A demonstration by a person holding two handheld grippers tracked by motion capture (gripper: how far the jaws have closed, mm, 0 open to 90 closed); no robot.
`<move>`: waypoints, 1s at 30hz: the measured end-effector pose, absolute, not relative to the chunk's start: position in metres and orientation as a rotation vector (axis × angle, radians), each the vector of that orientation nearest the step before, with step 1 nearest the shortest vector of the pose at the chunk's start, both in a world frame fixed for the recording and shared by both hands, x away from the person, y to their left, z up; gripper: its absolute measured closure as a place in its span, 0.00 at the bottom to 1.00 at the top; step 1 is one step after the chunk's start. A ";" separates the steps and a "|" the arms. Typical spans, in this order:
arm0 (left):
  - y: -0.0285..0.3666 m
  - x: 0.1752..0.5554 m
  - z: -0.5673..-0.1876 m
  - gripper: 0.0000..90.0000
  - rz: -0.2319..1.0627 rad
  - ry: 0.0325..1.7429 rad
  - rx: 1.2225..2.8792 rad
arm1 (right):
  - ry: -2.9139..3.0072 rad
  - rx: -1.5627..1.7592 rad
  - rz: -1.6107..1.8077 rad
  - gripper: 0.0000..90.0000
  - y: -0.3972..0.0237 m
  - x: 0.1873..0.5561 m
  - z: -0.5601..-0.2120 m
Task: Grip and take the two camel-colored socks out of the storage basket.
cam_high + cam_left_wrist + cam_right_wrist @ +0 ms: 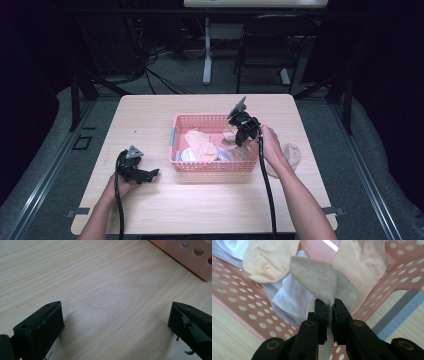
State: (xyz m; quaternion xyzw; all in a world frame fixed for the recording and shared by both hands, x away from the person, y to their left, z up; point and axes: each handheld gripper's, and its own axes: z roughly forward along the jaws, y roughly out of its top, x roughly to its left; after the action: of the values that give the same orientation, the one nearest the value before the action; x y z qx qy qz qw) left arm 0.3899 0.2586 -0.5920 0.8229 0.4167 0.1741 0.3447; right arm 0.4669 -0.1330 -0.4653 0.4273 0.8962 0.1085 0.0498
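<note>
Grey sock [322, 281]: pinched between the closed fingers of the right gripper [328, 312] above the pink basket [200, 120] (other pale garments lie inside), judged mid-transfer, a release or lift being required next; left gripper [145, 175] held open over the table [100, 290].

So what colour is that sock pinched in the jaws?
Greyish beige sock, clearest in the right gripper view.

Left hand-held gripper [150, 174] gaping; right hand-held gripper [329, 308] seemingly clamped tight
</note>
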 end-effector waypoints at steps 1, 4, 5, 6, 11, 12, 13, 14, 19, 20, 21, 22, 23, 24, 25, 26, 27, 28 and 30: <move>0.259 0.390 -0.592 0.00 0.452 1.082 2.138 | 2.717 1.315 0.352 0.93 -0.132 0.466 -0.465; 0.259 0.390 -0.592 0.00 0.452 1.082 2.137 | 2.724 1.287 0.343 0.93 -0.132 0.466 -0.455; 0.259 0.390 -0.592 0.00 0.452 1.082 2.137 | 2.725 1.282 0.336 0.93 -0.131 0.465 -0.453; 0.259 0.390 -0.592 0.00 0.452 1.082 2.137 | 2.720 1.279 0.340 0.93 -0.131 0.465 -0.450; 0.259 0.390 -0.592 0.00 0.452 1.081 2.139 | 2.711 1.266 0.361 0.93 -0.131 0.465 -0.436; 0.259 0.390 -0.592 0.00 0.452 1.082 2.138 | 2.710 1.264 0.363 0.93 -0.131 0.465 -0.433; 0.259 0.390 -0.592 0.00 0.452 1.082 2.137 | 2.704 1.262 0.367 0.93 -0.131 0.465 -0.430; 0.259 0.390 -0.592 0.00 0.453 1.081 2.139 | 2.704 1.264 0.374 0.93 -0.131 0.465 -0.427; 0.259 0.390 -0.592 0.00 0.452 1.082 2.137 | 2.694 1.244 0.376 0.93 -0.132 0.463 -0.415; 0.259 0.390 -0.592 0.00 0.452 1.082 2.137 | 2.690 1.244 0.380 0.93 -0.133 0.462 -0.413; 0.259 0.390 -0.592 0.00 0.452 1.082 2.137 | 2.690 1.242 0.388 0.93 -0.133 0.462 -0.411; 0.259 0.390 -0.592 0.00 0.452 1.082 2.138 | 2.694 1.240 0.381 0.93 -0.133 0.462 -0.409; 0.259 0.390 -0.592 0.00 0.452 1.082 2.137 | 2.688 1.246 0.391 0.93 -0.133 0.461 -0.408; 0.259 0.390 -0.592 0.00 0.452 1.081 2.139 | 2.687 1.244 0.395 0.93 -0.133 0.461 -0.406; 0.259 0.390 -0.592 0.00 0.452 1.082 2.137 | 2.686 1.242 0.397 0.93 -0.133 0.461 -0.405; 0.259 0.390 -0.592 0.00 0.452 1.082 2.137 | 2.682 1.242 0.401 0.93 -0.133 0.461 -0.403; 0.259 0.390 -0.592 0.00 0.452 1.083 2.137 | 2.680 1.237 0.403 0.93 -0.133 0.460 -0.402; 0.259 0.390 -0.592 0.00 0.452 1.081 2.140 | 2.672 1.240 0.412 0.93 -0.133 0.460 -0.401; 0.259 0.390 -0.592 0.00 0.452 1.082 2.138 | 2.679 1.234 0.408 0.93 -0.133 0.459 -0.398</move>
State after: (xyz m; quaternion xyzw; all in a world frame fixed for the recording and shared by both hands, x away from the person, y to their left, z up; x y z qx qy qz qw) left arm 0.3899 0.2586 -0.5919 0.8232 0.4165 0.1740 0.3443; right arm 0.4591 -0.1327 -0.3976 0.4131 0.8966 0.1365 0.0821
